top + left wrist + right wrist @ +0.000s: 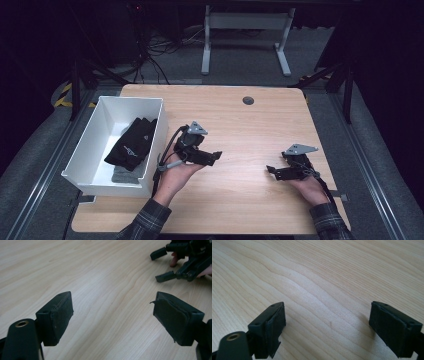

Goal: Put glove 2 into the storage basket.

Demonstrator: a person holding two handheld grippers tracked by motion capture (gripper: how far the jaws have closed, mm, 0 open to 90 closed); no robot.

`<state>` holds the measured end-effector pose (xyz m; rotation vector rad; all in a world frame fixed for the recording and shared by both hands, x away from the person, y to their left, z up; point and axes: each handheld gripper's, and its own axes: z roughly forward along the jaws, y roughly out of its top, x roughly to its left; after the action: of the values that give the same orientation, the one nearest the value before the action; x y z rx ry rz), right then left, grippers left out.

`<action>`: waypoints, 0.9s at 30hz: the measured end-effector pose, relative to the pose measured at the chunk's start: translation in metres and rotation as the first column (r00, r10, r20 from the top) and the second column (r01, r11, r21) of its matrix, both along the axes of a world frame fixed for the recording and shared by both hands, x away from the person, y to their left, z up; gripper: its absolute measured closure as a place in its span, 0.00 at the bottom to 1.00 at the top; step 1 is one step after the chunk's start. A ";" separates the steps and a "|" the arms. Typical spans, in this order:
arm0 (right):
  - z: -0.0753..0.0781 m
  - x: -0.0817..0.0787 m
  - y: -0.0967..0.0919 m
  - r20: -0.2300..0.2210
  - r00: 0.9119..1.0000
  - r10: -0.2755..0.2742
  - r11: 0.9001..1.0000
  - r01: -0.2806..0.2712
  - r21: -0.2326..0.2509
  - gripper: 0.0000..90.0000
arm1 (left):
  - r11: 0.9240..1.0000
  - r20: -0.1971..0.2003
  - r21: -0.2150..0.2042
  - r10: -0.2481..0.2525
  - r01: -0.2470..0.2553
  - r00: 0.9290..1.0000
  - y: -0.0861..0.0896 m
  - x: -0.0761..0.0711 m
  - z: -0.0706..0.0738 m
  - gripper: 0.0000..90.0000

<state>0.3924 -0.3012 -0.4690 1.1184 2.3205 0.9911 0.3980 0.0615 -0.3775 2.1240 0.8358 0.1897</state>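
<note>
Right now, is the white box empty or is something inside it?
Not empty. The white box holds a black garment lying over something grey.

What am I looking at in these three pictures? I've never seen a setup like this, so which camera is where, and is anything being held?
No robot here: a person sits at a wooden table and holds a hand-operated gripper in each hand. The high view looks down from above the person's side; the forearms come in from the bottom. The left gripper is at the left, the right gripper at the right. The other two pictures come from small cameras riding on the grippers, each looking along its own two black jaws. In both gripper views the jaws stand wide apart over bare wood, so nothing is held. The left gripper view also catches the right gripper farther off. At the table's left edge stands a white bin with a black glove lying inside on something grey.
</note>
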 end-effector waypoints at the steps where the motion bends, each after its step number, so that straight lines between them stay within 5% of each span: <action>1: 0.000 0.000 0.000 0.000 1.000 0.000 1.000 0.000 -0.001 0.16 | 1.000 0.001 0.001 -0.002 0.002 1.000 -0.002 -0.001 -0.004 0.19; 18: 0.000 0.000 0.000 0.000 1.000 0.001 1.000 -0.001 0.000 0.16 | 0.997 0.005 0.071 -0.010 0.010 1.000 -0.013 -0.009 -0.069 0.18; 27: 0.000 0.000 0.000 0.000 1.000 0.003 1.000 -0.003 -0.002 0.16 | 0.993 0.011 0.110 -0.035 0.034 0.999 -0.018 -0.011 -0.087 0.16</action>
<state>0.3921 -0.3008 -0.4689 1.1149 2.3230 0.9895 0.3868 0.0434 -0.4641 2.2358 0.7964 0.2357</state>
